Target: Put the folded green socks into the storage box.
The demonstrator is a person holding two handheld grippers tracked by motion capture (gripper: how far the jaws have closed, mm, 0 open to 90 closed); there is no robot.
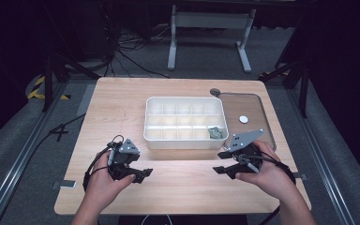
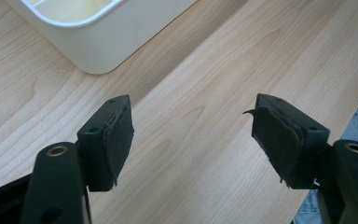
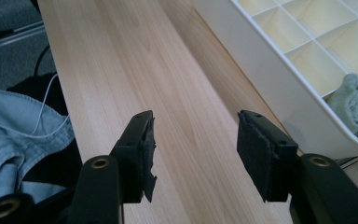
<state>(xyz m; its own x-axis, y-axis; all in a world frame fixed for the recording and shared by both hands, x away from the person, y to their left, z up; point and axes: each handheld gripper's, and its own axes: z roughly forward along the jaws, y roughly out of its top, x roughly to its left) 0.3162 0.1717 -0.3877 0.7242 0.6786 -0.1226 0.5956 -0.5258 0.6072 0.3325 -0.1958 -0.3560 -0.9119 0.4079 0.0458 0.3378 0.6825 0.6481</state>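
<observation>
- Your right gripper point(image 1: 221, 161) sat at the lower right of the high view, jaws spread with nothing between them, tips pointing toward frame centre.
- The cloth point(image 1: 214, 133), a small grey-green wad, lay in the lower-right cell of the tray point(image 1: 185, 143), just up and left of that gripper, with the tray's near wall between them.
- In the right gripper view, the cloth point(image 3: 354, 109) showed at the right edge, off to the side of the jaw line and not ahead of it.
- Your left gripper point(image 1: 142, 174) hovered at lower left, jaws also spread and empty, well apart from the cloth.
- Judged from this, your right hand was the nearer; it needed to turn toward the tray.
</observation>
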